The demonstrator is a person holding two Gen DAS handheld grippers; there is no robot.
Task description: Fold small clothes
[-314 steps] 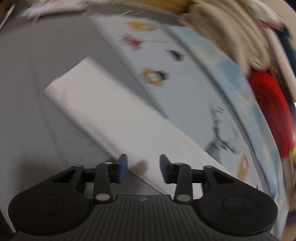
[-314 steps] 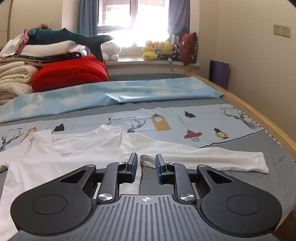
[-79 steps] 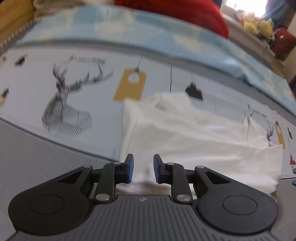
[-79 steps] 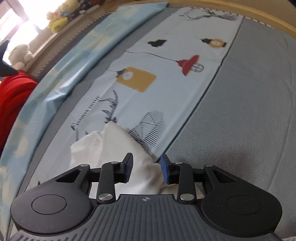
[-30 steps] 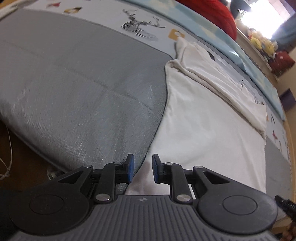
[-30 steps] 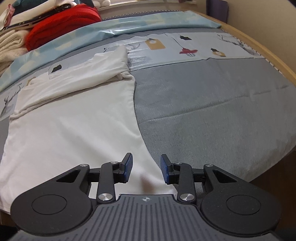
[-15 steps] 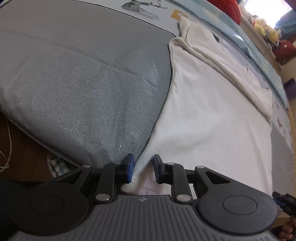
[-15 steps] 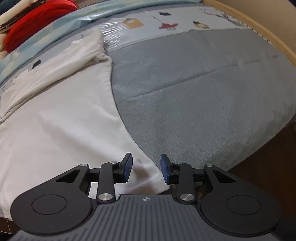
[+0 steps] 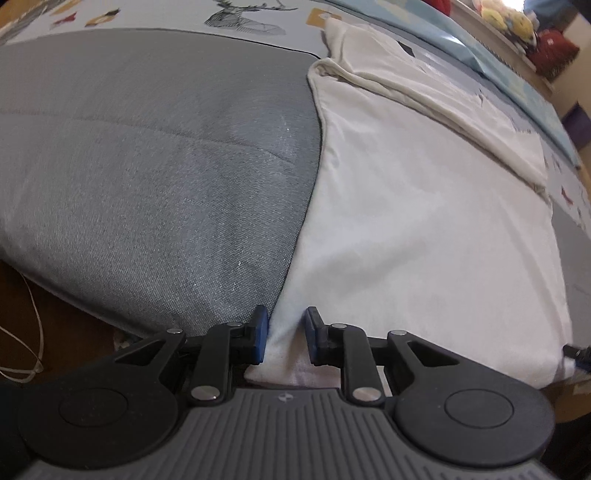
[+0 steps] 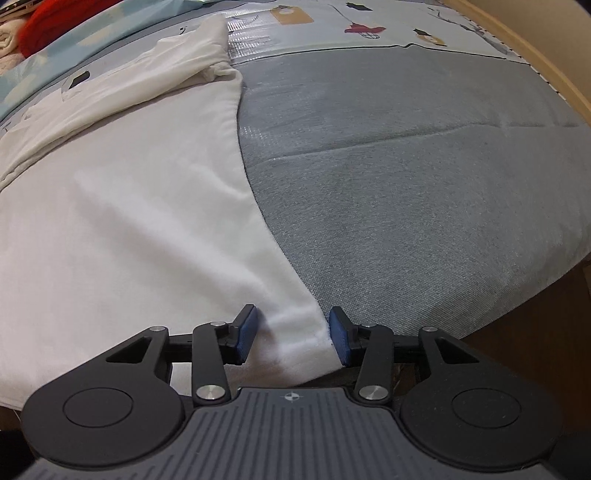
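Note:
A white long-sleeved shirt lies flat on the grey bed cover, its sleeves folded across the chest at the far end. It also shows in the right wrist view. My left gripper is open, its fingers on either side of the shirt's bottom left hem corner at the near bed edge. My right gripper is open wider, its fingers on either side of the bottom right hem corner. Neither gripper has closed on the cloth.
The grey bed cover drops off at the near edge to a brown floor. A printed sheet and a light blue sheet lie beyond the shirt. A wooden bed frame runs along the right. A white cord lies on the floor.
Both grippers have moved down to the shirt's bottom hem at the bed edge. The hem corners now sit between the fingers. The right gripper has opened wider.

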